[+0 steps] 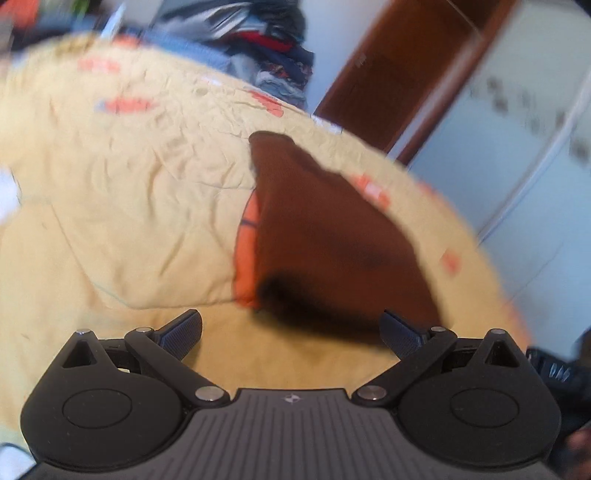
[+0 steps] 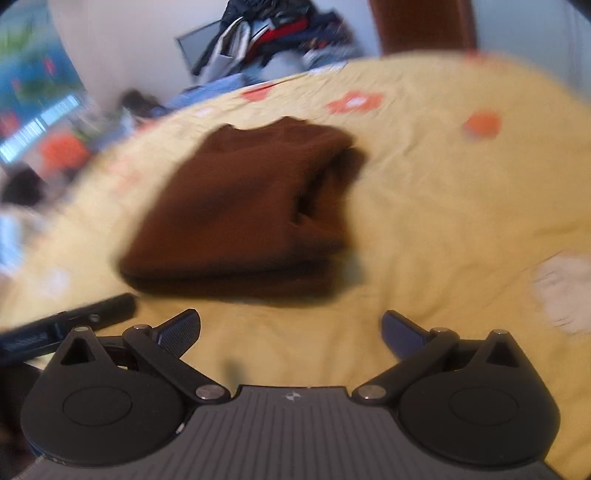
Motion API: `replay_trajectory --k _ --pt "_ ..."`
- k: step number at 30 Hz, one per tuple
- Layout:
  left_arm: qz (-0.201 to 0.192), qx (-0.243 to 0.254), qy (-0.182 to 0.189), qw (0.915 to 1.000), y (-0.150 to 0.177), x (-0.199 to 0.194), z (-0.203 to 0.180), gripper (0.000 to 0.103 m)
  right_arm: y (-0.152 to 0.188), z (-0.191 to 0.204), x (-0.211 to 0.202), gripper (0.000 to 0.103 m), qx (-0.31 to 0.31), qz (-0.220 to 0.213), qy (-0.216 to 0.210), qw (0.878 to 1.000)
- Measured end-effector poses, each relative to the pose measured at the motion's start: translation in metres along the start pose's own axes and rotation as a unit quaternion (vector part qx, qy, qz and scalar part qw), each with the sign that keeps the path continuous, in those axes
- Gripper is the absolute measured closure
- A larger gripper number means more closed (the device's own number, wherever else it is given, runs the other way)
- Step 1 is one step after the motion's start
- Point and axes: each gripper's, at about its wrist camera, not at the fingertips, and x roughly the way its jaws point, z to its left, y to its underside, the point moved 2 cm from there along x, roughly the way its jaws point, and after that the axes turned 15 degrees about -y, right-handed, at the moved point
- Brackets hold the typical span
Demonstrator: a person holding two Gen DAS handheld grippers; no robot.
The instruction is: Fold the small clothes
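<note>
A small brown garment (image 2: 243,206) lies folded on the yellow bedspread (image 2: 424,206), just ahead of my right gripper (image 2: 290,332), which is open and holds nothing. In the left wrist view the same brown garment (image 1: 325,236) lies ahead and to the right, partly over an orange basketball print (image 1: 246,240). My left gripper (image 1: 291,332) is open and empty, its right finger close to the garment's near edge. The other gripper shows as a dark bar (image 2: 66,328) at the right wrist view's lower left. Both views are motion-blurred.
A heap of mixed clothes (image 2: 273,33) is piled beyond the bed's far edge. A brown wooden door (image 1: 402,70) and pale wardrobe panels (image 1: 517,147) stand to the right. A whitish cloth (image 2: 565,288) lies at the right on the bedspread.
</note>
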Motion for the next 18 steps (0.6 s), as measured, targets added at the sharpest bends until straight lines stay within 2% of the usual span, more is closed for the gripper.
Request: replay_trajectory --k 2,4,5,6,7,8,9,10,12,15,16,17,18 --pt "0.038 -0.049 0.017 0.9979 -0.016 0.016 0.006 0.0 -0.019 -0.012 0.001 0.0 0.051 -0.005 -0.036 0.998" --pt "0.06 -0.039 0.005 0.9974 -0.024 0.034 0.001 0.003 -0.033 -0.023 0.009 0.0 0.078 -0.004 -0.031 0.996" --pt "0.055 -0.023 -0.003 0.9982 -0.027 0.037 -0.004 0.012 -0.037 -0.028 0.016 0.005 0.092 0.005 -0.031 0.995" --pt "0.061 -0.008 -0.008 0.9981 -0.029 0.041 -0.009 0.033 -0.039 -0.031 0.023 0.013 0.102 0.015 -0.039 0.994" --pt "0.071 0.005 -0.007 0.9974 -0.03 0.045 -0.014 0.046 -0.041 -0.032 0.026 0.017 0.101 0.013 -0.049 0.994" --pt "0.084 0.015 -0.007 0.9964 -0.029 0.05 -0.017 0.074 -0.042 -0.032 0.03 0.032 0.104 0.021 -0.048 0.993" --pt "0.091 0.025 -0.014 0.9954 -0.029 0.053 -0.019 0.082 -0.042 -0.032 0.033 0.058 0.104 0.032 -0.039 0.993" --pt "0.086 0.033 -0.021 0.9955 -0.029 0.051 -0.02 0.084 -0.04 -0.032 0.035 0.067 0.096 0.044 -0.035 0.994" --pt "0.073 0.051 -0.024 0.9957 -0.032 0.041 -0.021 0.086 -0.036 -0.021 0.029 0.074 0.056 0.051 -0.034 0.996" --pt "0.069 0.09 -0.04 0.9927 -0.028 0.041 -0.019 0.085 -0.027 -0.01 0.025 0.075 -0.014 0.078 0.0 0.997" --pt "0.069 0.1 -0.041 0.9918 -0.024 0.044 -0.018 0.083 -0.026 -0.017 0.027 0.076 -0.015 0.08 0.007 0.997" --pt "0.055 0.105 -0.041 0.9921 -0.021 0.042 -0.019 0.08 -0.025 -0.021 0.025 0.083 -0.007 0.07 -0.004 0.997" --pt "0.048 0.108 -0.043 0.9921 -0.019 0.037 -0.02 0.073 -0.026 -0.025 0.021 0.078 0.008 0.064 -0.012 0.998"
